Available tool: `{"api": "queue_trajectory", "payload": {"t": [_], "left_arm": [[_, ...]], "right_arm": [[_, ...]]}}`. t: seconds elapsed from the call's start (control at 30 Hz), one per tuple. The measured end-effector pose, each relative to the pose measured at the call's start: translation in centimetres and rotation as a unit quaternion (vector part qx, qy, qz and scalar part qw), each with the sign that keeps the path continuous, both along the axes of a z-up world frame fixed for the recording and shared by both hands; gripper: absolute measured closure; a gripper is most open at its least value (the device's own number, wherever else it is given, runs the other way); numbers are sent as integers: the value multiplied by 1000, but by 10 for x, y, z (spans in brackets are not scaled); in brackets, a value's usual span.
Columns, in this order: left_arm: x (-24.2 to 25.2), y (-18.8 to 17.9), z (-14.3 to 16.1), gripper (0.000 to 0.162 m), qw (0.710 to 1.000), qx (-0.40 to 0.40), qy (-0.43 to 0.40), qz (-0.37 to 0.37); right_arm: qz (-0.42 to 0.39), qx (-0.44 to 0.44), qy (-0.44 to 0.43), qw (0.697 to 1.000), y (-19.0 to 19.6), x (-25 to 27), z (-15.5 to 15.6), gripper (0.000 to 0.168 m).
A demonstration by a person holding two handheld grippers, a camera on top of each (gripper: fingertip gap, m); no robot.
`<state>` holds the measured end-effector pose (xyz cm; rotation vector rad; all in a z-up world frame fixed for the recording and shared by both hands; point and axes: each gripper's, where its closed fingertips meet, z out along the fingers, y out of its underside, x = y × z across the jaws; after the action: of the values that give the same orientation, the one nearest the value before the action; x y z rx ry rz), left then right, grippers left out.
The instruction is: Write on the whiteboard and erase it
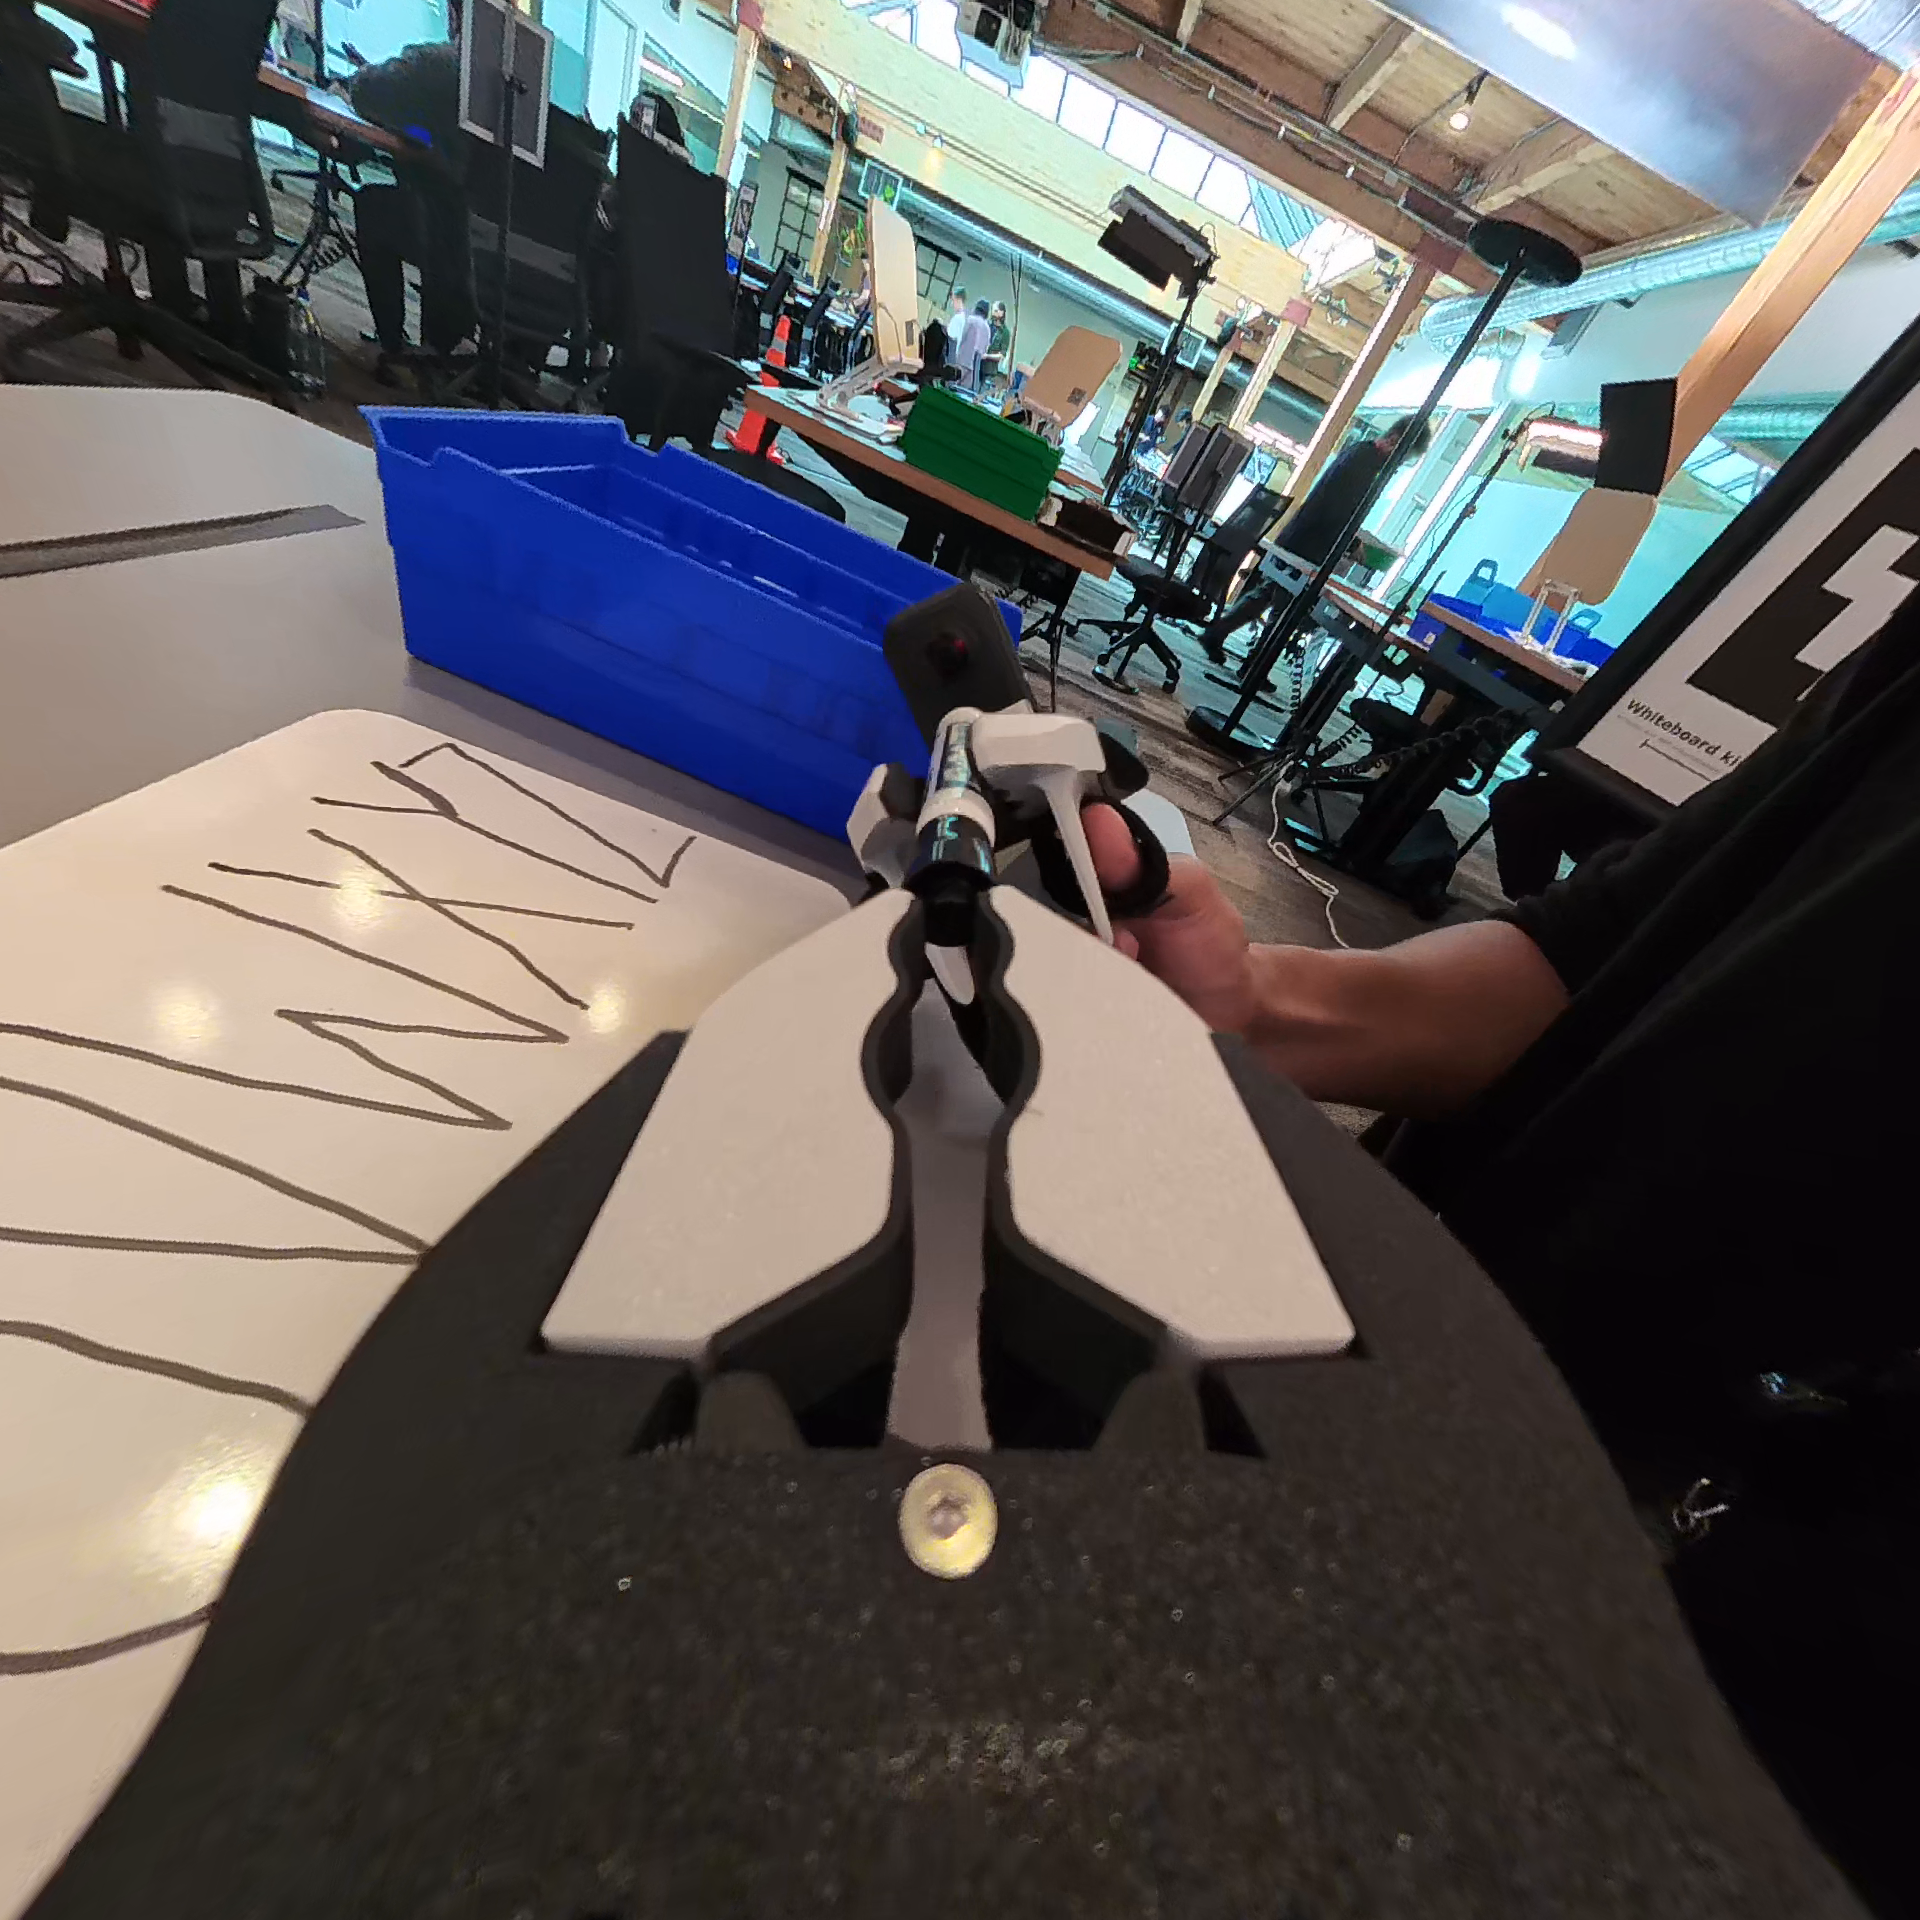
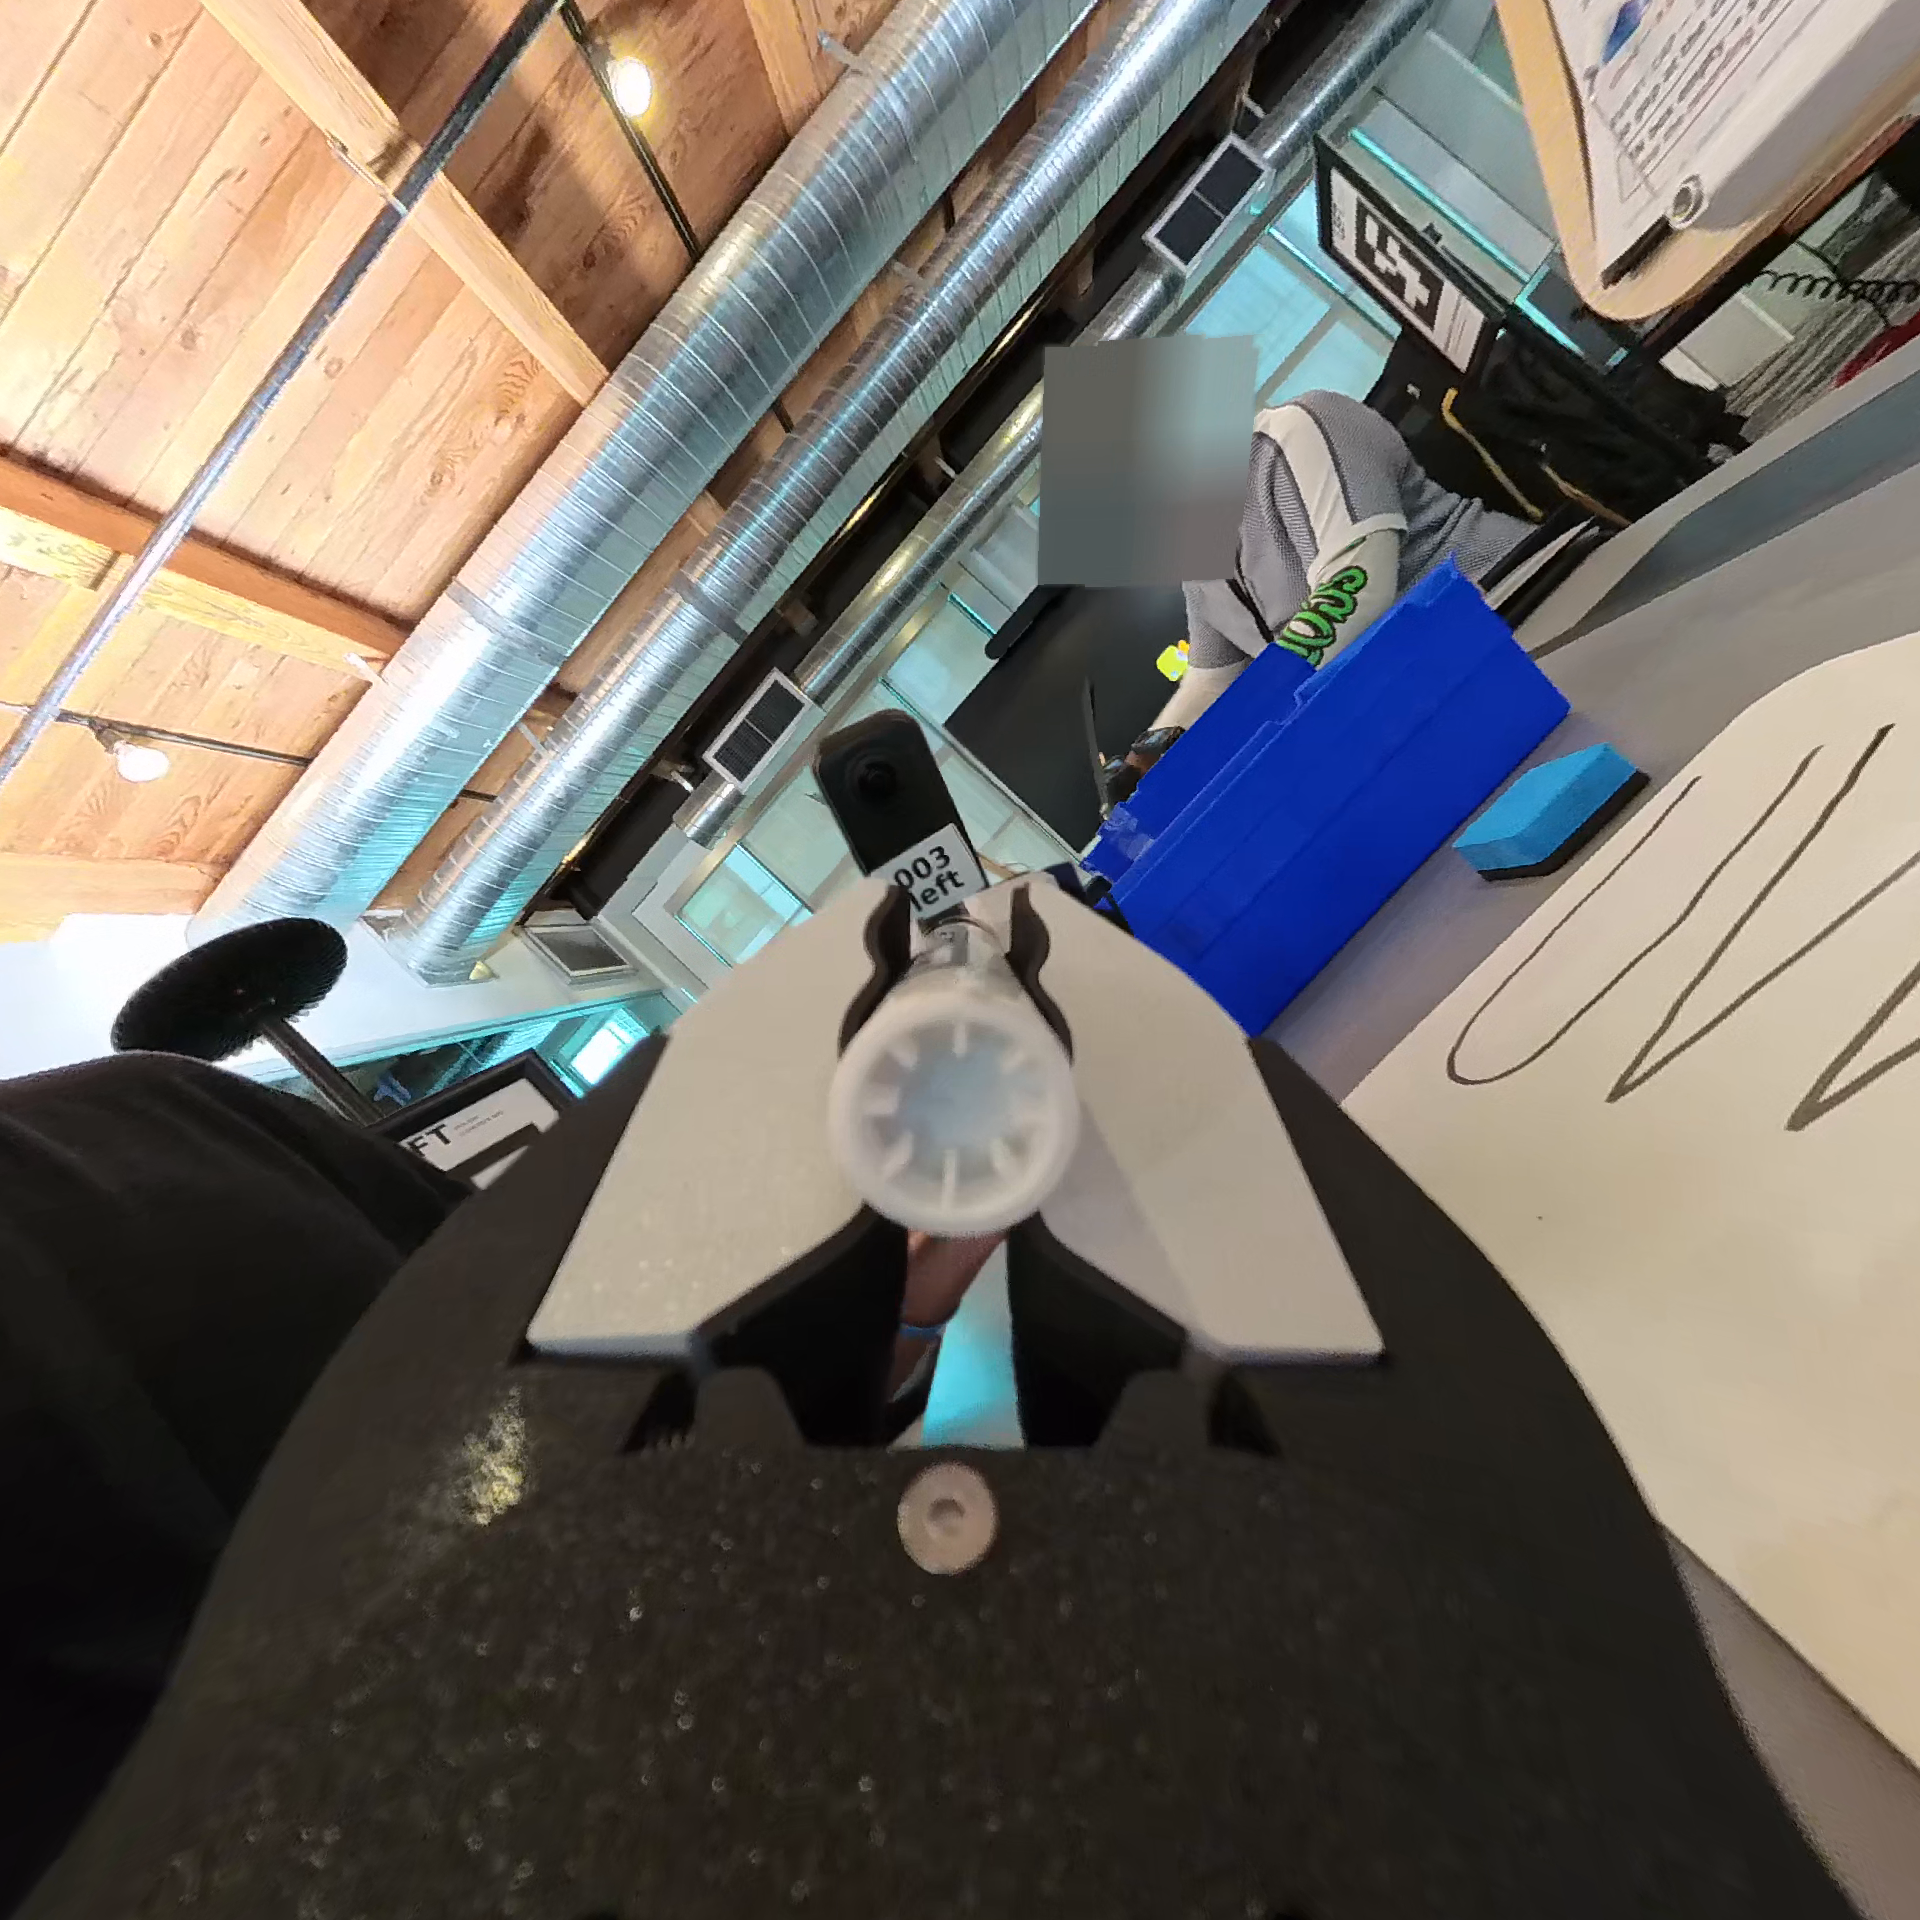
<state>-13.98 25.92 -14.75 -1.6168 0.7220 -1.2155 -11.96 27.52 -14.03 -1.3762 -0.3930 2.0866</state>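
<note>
The marker (image 2: 951,1127) sits up in the air between the two grippers, above the near edge of the table. The right gripper (image 2: 951,997) has its fingers clamped around the barrel, blunt white end toward its own camera. The left gripper (image 1: 951,997) has its fingers drawn close around the black tip end; whether they are capping it or only steadying it, I cannot tell.

The writing part looks done to me: the whiteboard (image 1: 156,1039) lies flat and is covered in black zigzag strokes. Erasing has not begun, as every line is intact. The blue eraser (image 2: 1548,816) rests untouched on the table just beyond the board's far edge, beside the blue bin (image 1: 644,613).

The grey table (image 1: 156,468) is smooth, and the board is glossy with lamp glare. Around it is an open workshop: timber ceiling, silver ducts, desks, office chairs, and a person in grey across the table.
</note>
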Motion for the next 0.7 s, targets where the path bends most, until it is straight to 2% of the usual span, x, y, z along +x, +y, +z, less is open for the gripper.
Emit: {"api": "queue_trajectory", "payload": {"t": [0.5, 0.6, 0.7], "left_arm": [[0, -6, -6, 154, 1000, -11, 4, -26], [0, -4, -16, 154, 999, -21, 24, -26], [3, -2, -13, 154, 1000, -14, 17, -17]], "right_arm": [[33, 15, -37, 999, -6, -3, -6, 148], [25, 28, -70, 997, -6, -6, -14, 149], [24, 12, -51, 998, -5, -7, -14, 149]]}}
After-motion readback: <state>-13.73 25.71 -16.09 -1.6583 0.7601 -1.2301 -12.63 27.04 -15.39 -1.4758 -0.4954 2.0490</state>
